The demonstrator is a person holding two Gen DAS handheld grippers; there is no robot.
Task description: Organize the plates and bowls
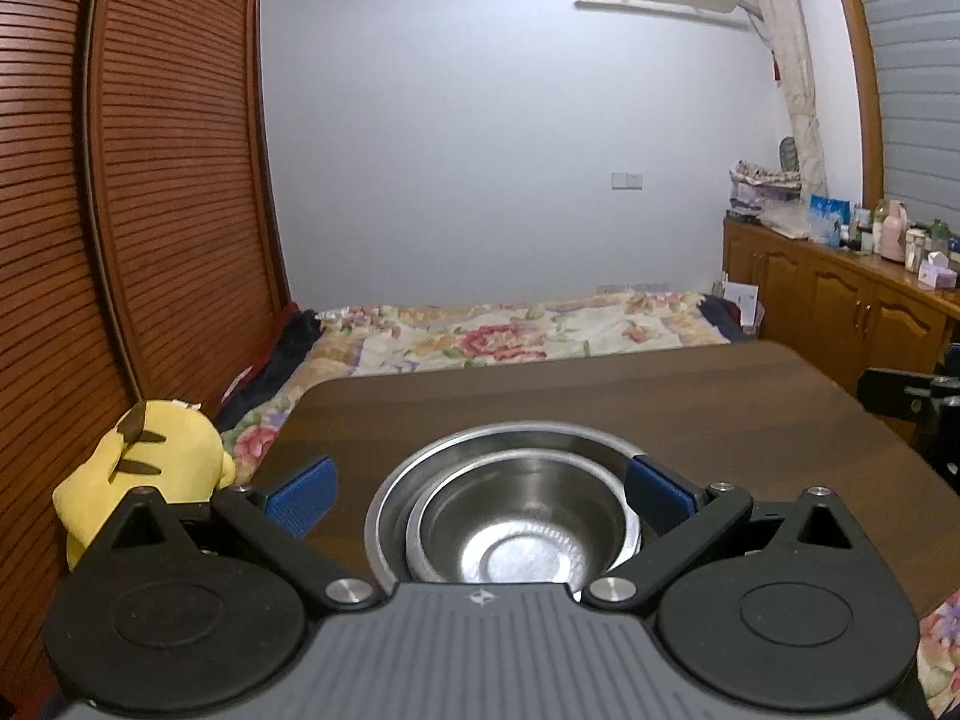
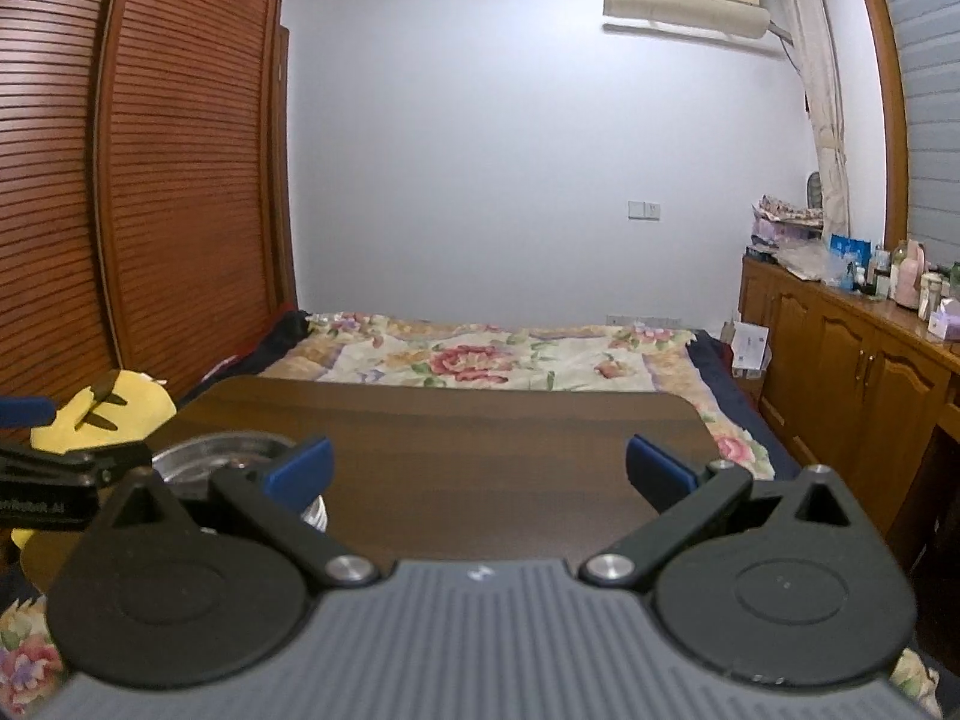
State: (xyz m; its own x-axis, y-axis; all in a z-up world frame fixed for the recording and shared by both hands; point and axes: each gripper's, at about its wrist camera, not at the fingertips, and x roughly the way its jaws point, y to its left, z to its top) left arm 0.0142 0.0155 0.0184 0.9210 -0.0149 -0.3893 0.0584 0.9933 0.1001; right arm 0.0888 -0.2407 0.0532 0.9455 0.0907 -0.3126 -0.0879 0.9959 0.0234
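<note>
Two sets of tongs, both spread wide, both holding nothing. Left tongs (image 1: 477,489) hover low at the near edge of the desk (image 1: 690,408), blue pads either side of the nested steel bowls: small bowl (image 1: 522,525) sits inside big bowl (image 1: 510,447), upright, centred between the pads; right pad overlaps the big bowl's rim in view, contact unclear. Right tongs (image 2: 480,471) hang over bare desk to the right of the stack, nothing between the pads; bowl rim shows at their near left, with something white just under it, too hidden to name. No plates visible in either view.

Step, as judged: bowls already nested, so stacking looks done or nearly so; left tongs either about to grab the stack or just off it, cannot tell which. Next move likely calls for closing on the outer rim, level, so the inner bowl doesn't rattle out. Steel is slick; pinch may slip.

Farther out: yellow plush toy (image 1: 141,468) left of desk, bed (image 1: 492,333) with floral quilt beyond.
</note>
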